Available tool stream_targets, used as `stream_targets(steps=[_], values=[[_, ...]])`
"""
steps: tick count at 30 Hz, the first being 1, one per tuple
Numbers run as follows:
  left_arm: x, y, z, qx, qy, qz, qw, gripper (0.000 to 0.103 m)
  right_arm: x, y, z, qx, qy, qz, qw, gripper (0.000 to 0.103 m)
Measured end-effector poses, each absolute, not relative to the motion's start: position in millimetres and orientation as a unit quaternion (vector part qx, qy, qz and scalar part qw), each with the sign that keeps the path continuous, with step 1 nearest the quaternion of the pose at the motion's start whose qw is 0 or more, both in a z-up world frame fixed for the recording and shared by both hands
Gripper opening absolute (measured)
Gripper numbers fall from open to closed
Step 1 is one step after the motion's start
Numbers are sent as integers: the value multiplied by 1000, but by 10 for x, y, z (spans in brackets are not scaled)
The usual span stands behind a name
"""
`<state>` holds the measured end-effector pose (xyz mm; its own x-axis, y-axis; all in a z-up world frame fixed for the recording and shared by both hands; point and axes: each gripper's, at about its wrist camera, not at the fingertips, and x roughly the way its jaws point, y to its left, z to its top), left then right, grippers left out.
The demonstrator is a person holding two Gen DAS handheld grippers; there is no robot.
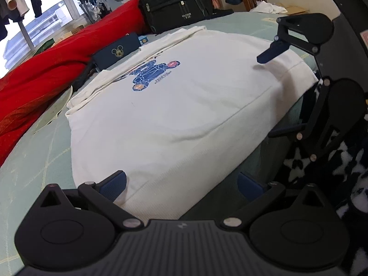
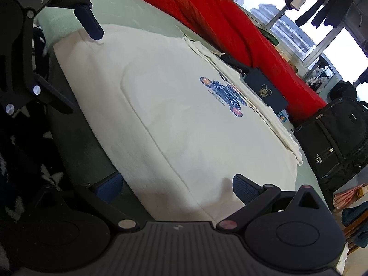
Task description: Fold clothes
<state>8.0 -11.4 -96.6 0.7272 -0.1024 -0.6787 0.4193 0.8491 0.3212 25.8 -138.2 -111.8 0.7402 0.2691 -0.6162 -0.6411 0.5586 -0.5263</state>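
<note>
A white T-shirt [image 1: 184, 105] with a blue bear print [image 1: 151, 73] lies flat on the pale green surface [image 1: 34, 161], sleeves folded in along the far side. My left gripper [image 1: 181, 184] is open wide at the near hem; its left pad [image 1: 113, 184] touches the cloth and the other sits off the edge. My right gripper [image 2: 177, 187] is open wide over the same hem of the T-shirt [image 2: 184, 115], one pad [image 2: 245, 187] on the cloth. Each gripper shows in the other's view, right gripper [image 1: 266, 96] and left gripper [image 2: 84, 73], both open, an upper fingertip resting on the shirt.
A red blanket [image 1: 46, 80] runs along the far side. A dark box with a mouse emblem [image 1: 117, 51] and a black backpack [image 1: 174, 2] sit beyond the shirt. Black-and-white patterned fabric [image 1: 322, 161] is at the near edge. Clothes hang by the window [image 2: 322, 4].
</note>
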Motion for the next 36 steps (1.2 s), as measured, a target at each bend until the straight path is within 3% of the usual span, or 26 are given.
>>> stream_targets(steps=[18, 30, 36], values=[[110, -257, -977, 225, 325, -178, 901, 102, 263, -1479, -907, -345, 216, 251, 878, 103], [161, -379, -1082, 291, 277, -150, 903, 102, 279, -1557, -804, -319, 216, 251, 888, 103], [142, -283, -1075, 280, 294, -161, 899, 102, 255, -1532, -893, -334, 228, 264, 876, 103]])
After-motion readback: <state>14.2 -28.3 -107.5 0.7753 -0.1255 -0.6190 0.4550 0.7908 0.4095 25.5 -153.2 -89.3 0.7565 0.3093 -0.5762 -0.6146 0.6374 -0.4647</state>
